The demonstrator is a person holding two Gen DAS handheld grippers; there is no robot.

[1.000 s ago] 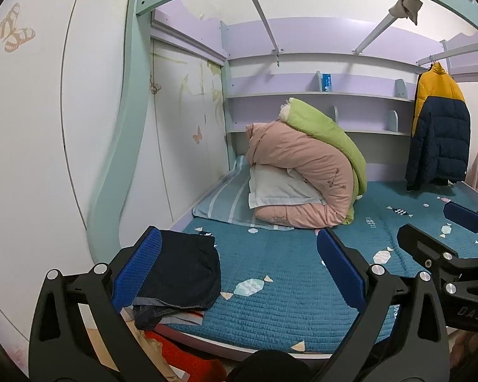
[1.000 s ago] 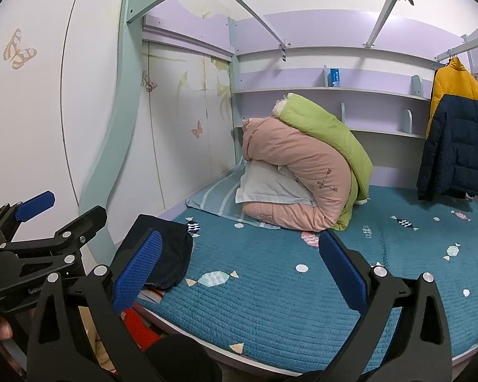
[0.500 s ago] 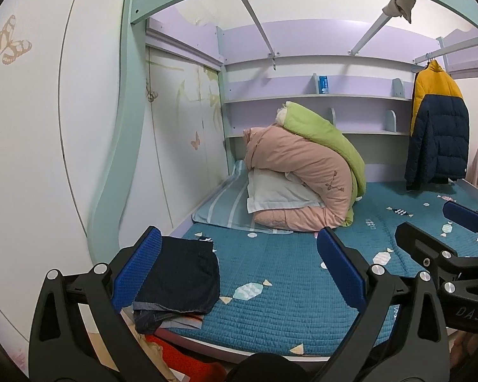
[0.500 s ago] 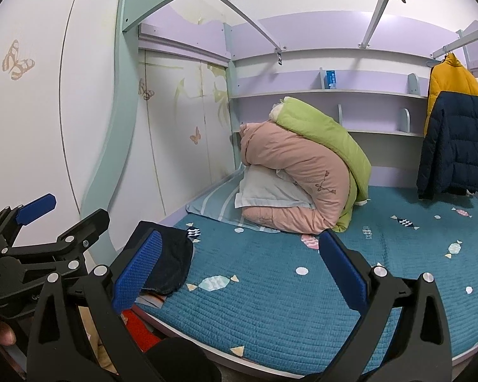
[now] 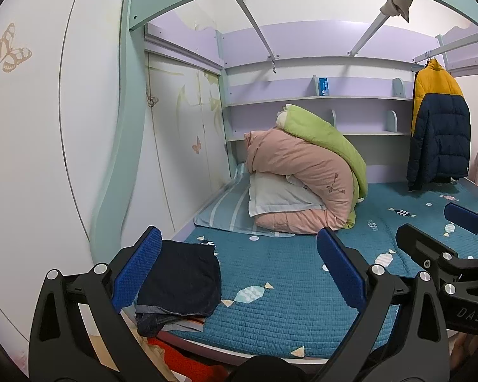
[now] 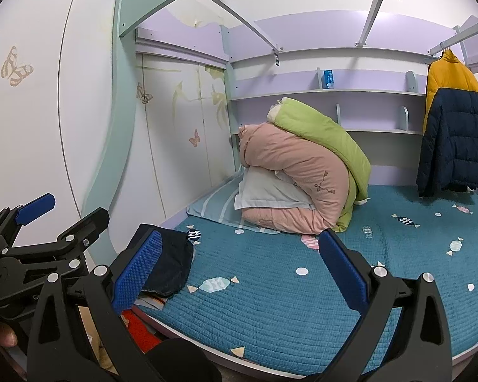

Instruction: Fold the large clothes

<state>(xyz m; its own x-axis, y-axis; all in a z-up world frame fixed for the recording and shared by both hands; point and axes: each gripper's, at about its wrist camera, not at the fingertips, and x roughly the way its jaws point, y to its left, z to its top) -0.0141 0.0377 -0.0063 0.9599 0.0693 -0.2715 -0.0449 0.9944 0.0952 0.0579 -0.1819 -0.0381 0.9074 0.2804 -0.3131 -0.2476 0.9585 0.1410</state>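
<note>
The left gripper point(image 5: 239, 273) is held level with its jaws spread wide, blue pads point(image 5: 137, 270) facing each other across an empty gap. The right gripper point(image 6: 239, 277) is posed the same way — jaws wide apart, nothing between them — and sits just to the left gripper's right, the two side by side. A fingertip point(image 6: 3, 337) shows at the left gripper's handle.

Teal bed point(image 5: 271, 312), folded dark garment point(image 5: 181, 280), quilts point(image 5: 302, 178)
</note>
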